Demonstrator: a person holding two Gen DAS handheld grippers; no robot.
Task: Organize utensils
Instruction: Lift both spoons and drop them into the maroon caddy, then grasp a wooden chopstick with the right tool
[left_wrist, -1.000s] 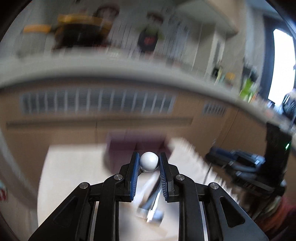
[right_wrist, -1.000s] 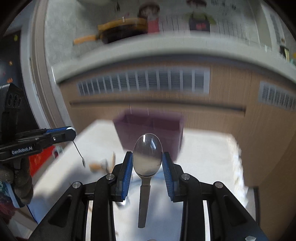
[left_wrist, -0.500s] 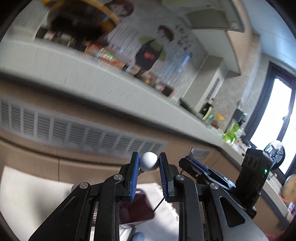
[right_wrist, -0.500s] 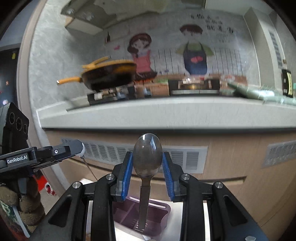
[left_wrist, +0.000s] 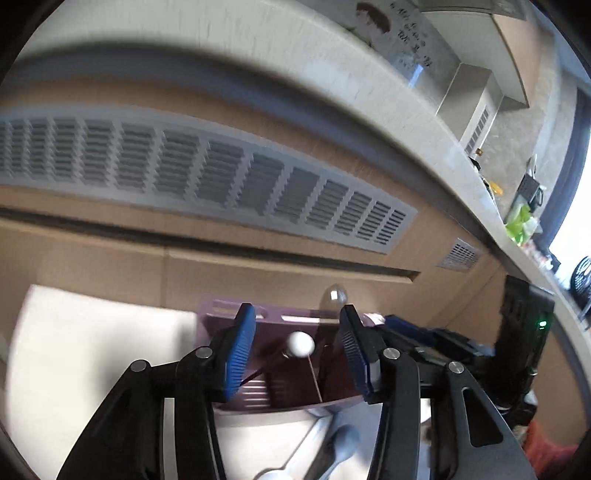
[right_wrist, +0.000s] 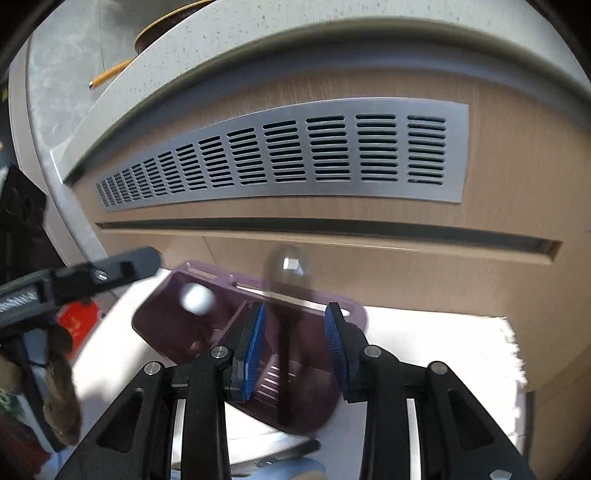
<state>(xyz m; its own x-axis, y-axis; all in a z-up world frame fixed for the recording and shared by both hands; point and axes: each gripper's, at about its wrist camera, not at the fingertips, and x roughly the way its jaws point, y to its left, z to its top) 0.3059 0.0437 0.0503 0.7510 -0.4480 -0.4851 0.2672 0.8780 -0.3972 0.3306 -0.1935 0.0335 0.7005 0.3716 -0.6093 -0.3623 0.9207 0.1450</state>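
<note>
A purple utensil holder (left_wrist: 273, 387) stands on the white table; it also shows in the right wrist view (right_wrist: 173, 317). My left gripper (left_wrist: 297, 350) is open above it, and a thin stick with a white ball end (left_wrist: 301, 343) stands free between the jaws, inside the holder. My right gripper (right_wrist: 293, 339) is open over the holder, and a blurred metal spoon (right_wrist: 286, 269) stands free between its jaws with its handle down in the holder. The white ball (right_wrist: 194, 297) shows to the left in the right wrist view.
Loose utensils (left_wrist: 332, 446) lie on the table in front of the holder. A wooden cabinet front with a metal vent grille (right_wrist: 295, 155) rises right behind the table. The left gripper (right_wrist: 74, 280) reaches in from the left; the right gripper (left_wrist: 461, 347) from the right.
Both grippers tilted down over the purple holder and opened. The ball-ended stick and the spoon left the jaws and now stand in the holder.
</note>
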